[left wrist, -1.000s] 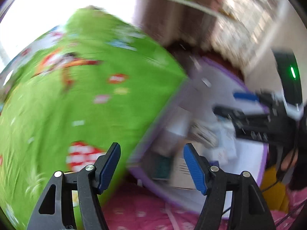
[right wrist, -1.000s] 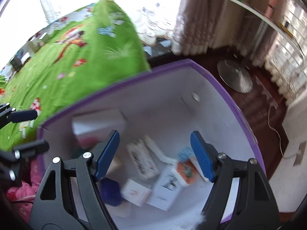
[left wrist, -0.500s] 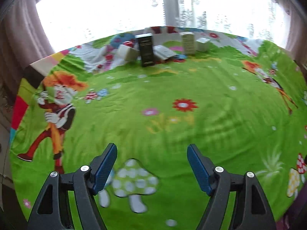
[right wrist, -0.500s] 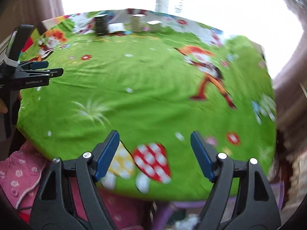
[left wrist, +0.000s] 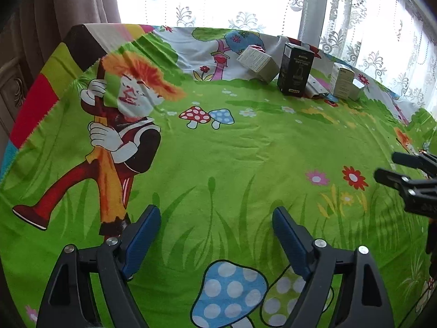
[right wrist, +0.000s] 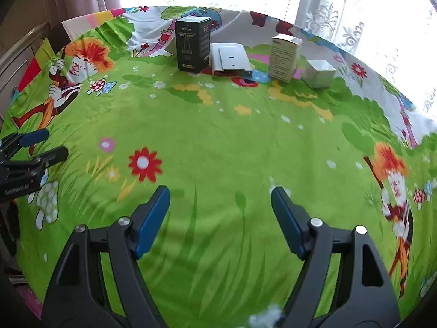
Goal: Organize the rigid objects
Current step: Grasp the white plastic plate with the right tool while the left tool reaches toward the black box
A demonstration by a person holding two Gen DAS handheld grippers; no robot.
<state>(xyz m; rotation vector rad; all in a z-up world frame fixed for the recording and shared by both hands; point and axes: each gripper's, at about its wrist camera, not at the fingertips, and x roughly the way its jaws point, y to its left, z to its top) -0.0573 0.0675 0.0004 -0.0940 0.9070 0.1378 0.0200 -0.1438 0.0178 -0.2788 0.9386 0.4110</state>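
Note:
Several boxes stand in a row at the far side of a green cartoon cloth [right wrist: 218, 136]. A tall black box [right wrist: 192, 43] is leftmost in the right wrist view, then a flat white box [right wrist: 230, 57], a tall cream box [right wrist: 284, 57] and a small white cube box [right wrist: 319, 72]. In the left wrist view a tilted white box [left wrist: 256, 63] leans left of the black box [left wrist: 295, 72]. My left gripper [left wrist: 215, 235] hovers over the near cloth, its jaws opening, nothing between them. My right gripper [right wrist: 220, 210] is open and empty, far from the boxes.
The cloth [left wrist: 218, 150] covers a raised surface whose far edge meets a bright window with lace curtains [left wrist: 245, 0]. A brown drape [left wrist: 68, 5] hangs at far left. Each gripper shows at the side edge of the other's view.
Both grippers have swung away from the purple-rimmed bin of boxes and now face across the green cloth toward the row of boxes. The left jaws stand wider than before.

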